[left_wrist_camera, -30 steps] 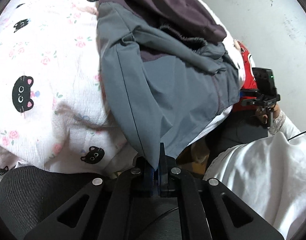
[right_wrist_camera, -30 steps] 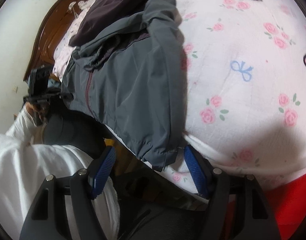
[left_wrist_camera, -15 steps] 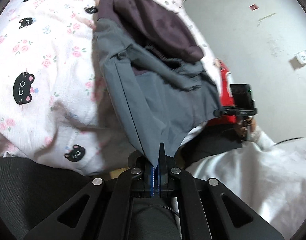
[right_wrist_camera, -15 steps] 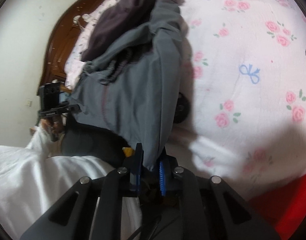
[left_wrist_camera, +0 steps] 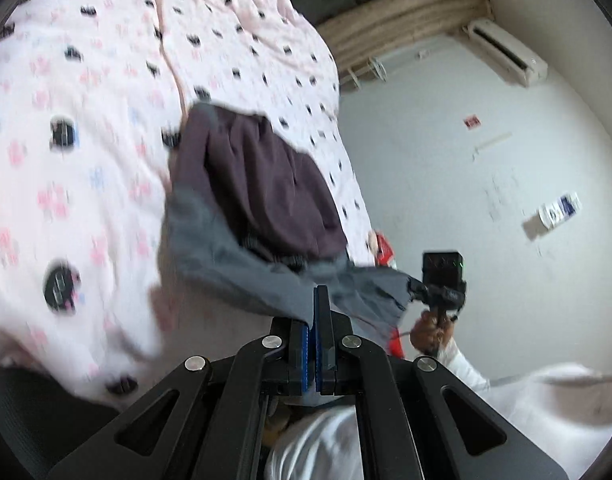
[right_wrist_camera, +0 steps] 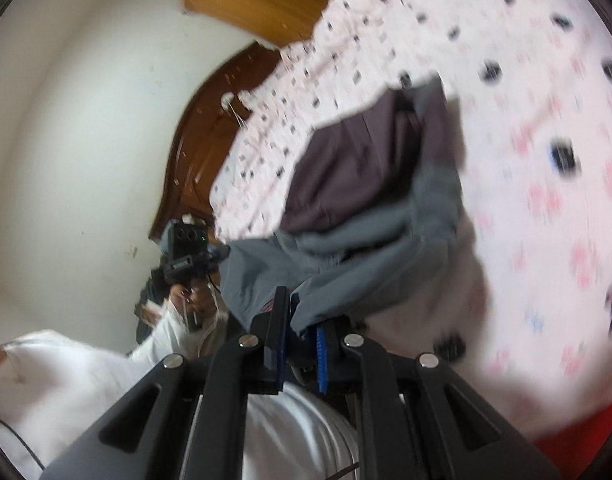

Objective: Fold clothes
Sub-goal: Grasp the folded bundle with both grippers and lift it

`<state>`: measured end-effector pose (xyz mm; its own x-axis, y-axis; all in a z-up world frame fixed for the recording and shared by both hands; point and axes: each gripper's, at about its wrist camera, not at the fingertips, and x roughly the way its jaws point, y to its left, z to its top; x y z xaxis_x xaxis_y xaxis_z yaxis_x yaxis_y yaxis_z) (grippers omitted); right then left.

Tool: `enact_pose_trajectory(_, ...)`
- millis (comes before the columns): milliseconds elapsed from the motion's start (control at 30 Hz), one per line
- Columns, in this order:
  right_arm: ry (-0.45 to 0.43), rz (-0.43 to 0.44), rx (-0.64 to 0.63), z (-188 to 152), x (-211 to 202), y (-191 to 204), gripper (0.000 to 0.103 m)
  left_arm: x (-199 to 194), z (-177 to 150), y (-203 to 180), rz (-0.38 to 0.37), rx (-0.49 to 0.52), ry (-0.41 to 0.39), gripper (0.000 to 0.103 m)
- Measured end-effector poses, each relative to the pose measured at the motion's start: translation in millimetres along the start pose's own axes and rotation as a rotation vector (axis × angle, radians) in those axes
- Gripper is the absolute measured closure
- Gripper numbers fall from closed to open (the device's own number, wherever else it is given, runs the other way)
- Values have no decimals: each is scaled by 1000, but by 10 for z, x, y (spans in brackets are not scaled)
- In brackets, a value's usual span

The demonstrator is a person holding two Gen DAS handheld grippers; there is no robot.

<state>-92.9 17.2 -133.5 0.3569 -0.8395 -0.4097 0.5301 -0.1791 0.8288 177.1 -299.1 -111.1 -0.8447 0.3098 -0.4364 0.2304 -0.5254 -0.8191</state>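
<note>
Bottom centre: left gripper (left_wrist_camera: 317, 300) and right gripper (right_wrist_camera: 296, 312), jaws now both clamped on the grey garment (left_wrist_camera: 266, 276) hem, raised since a second ago; folding begins. Beyond, its dark half lies mid-frame on the bed (left_wrist_camera: 86, 160). Only the right view shows the headboard (right_wrist_camera: 202, 152).

White walls (left_wrist_camera: 446, 184); wooden headboard (right_wrist_camera: 198, 148)

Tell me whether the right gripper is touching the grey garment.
Touching. In the right wrist view, the right gripper pinches the grey garment hem between its blue pads.
</note>
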Motion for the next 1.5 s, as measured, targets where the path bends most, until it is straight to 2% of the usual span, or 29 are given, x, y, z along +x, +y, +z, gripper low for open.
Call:
enact_pose_trajectory(100,-38,-8,7,280,-30,2,91,-63,250,64,28,-26,-34,102)
enact_pose_trajectory(267,-70,-53,109,700,67,-171,91,25,611,258,79,-102,-60,102)
enact_pose_trajectory(667,-25,-193,363,1556,624,-954,91,491,1203,850,261,-281,-31,101)
enact_pose_trajectory(767,4,-249,450,1665,784,-1223,92,550,1237,1085,243,-381,-40,100)
enact_pose_trajectory(933,57,-299,507,1727,991,-1480,92,557,1245,1236,225,-438,-58,99)
enact_pose_trajectory(1000,68,-306,514,1752,1047,-1528,92,550,1228,1333,190,-518,-43,96)
enact_pose_trajectory(1033,74,-311,515,1765,1071,-1541,92,527,1206,1384,149,-569,-43,91)
enact_pose_trajectory(1100,85,-321,518,1789,1120,-1567,92,456,1191,1465,73,-638,-69,78)
enact_pose_trajectory(1167,95,-329,519,1812,1162,-1584,92,318,1201,1478,34,-665,-119,60)
enact_pose_trajectory(1200,98,-332,517,1821,1173,-1582,92,217,1223,1475,37,-673,-157,55)
enact_pose_trajectory(1233,101,-336,515,1830,1182,-1580,92,102,1256,1459,59,-667,-201,48)
enact_pose_trajectory(1333,110,-347,508,1848,1200,-1568,92,-190,1399,1225,146,-542,-288,46)
enact_pose_trajectory(1400,114,-353,504,1844,1190,-1549,92,-241,1511,920,218,-383,-293,46)
enact_pose_trajectory(1500,119,-362,497,1853,1194,-1525,92,-7,1552,315,297,-74,-223,46)
